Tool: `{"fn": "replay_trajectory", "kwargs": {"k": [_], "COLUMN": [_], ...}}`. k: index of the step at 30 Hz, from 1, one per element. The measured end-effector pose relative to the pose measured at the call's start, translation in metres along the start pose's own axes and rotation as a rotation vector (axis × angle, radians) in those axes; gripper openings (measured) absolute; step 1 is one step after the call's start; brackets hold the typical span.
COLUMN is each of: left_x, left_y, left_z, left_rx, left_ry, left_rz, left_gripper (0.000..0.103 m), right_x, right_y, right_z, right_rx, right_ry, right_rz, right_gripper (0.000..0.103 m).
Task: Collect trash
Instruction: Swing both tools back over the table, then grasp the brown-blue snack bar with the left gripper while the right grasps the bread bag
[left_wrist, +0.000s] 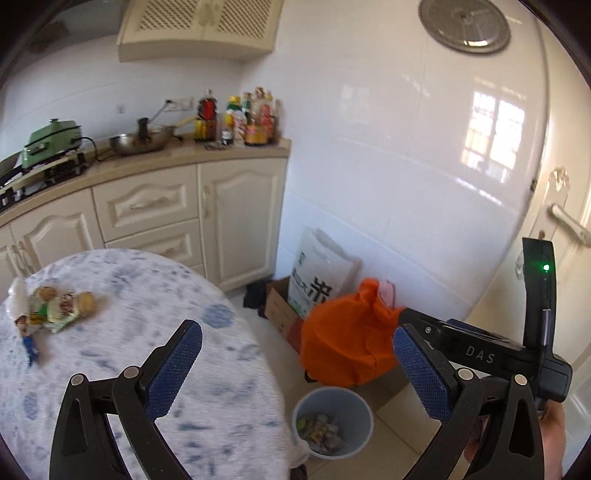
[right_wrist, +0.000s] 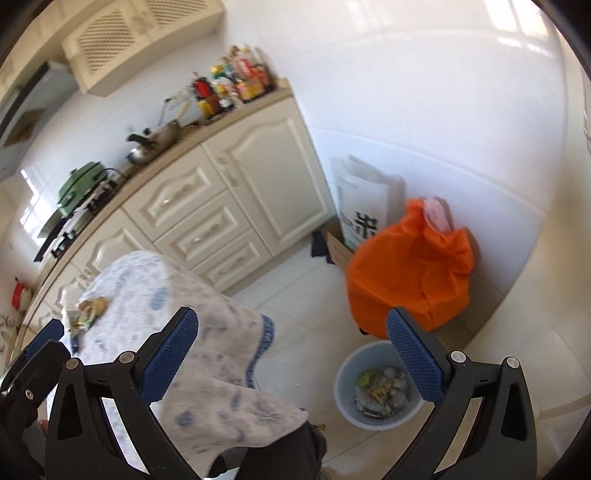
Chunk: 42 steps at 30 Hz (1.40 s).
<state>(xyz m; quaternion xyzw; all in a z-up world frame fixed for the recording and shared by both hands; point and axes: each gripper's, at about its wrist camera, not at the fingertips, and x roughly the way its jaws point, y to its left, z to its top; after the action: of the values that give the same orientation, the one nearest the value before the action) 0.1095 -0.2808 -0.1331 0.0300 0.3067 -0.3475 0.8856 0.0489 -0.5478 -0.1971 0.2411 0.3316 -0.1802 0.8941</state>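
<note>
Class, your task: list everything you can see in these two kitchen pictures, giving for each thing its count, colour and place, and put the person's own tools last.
Trash wrappers: small pile, green and tan, on the table's far left.
Table: one, white cloth with blue pattern, in front of the cabinets.
Bin: one, pale blue, on the floor beside the table, trash inside.
Orange bag: one, on the floor behind the bin.
White paper bag: one, against the wall.
Cardboard box: one, brown, by the white bag.
Bottles: several, mixed colours, counter corner.
Wok: one, metal, on the counter.
Green cooker: one, counter's left.
Left gripper: black, blue pads, open, empty.
Right gripper: same, open, empty.
</note>
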Motion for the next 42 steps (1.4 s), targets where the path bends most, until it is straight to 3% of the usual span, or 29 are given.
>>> {"fn": "replay_trajectory", "kwargs": {"k": [14, 23, 33, 42], "left_x": [-0.122, -0.163, -0.157, -0.101], "left_y": [0.113, 0.154, 0.192, 0.238], "left_z": [-0.017, -0.030, -0.036, -0.033], "left_rx": [-0.106, -0.169, -0.230, -0.274], "left_ry": [-0.172, -0.215, -0.158, -0.028], "left_rz": [0.187, 0.314, 0.432, 0.478], "left_gripper": [0.102, 0.102, 0.102, 0.102], "right_x": [-0.006, -0.007, 0.020, 0.072], "right_y": [0.150, 0.228, 0.286, 0.310], "right_z": [0.004, -0.006, -0.027, -0.042], "right_rx": [-0.223, -0.338, -0.475, -0.533], "right_ry": [-0.036, -0.048, -0.003, 0.086], "right_rz": [0.172, 0.255, 0.278, 0.270], "right_gripper": [0.103, 0.103, 0.103, 0.103]}}
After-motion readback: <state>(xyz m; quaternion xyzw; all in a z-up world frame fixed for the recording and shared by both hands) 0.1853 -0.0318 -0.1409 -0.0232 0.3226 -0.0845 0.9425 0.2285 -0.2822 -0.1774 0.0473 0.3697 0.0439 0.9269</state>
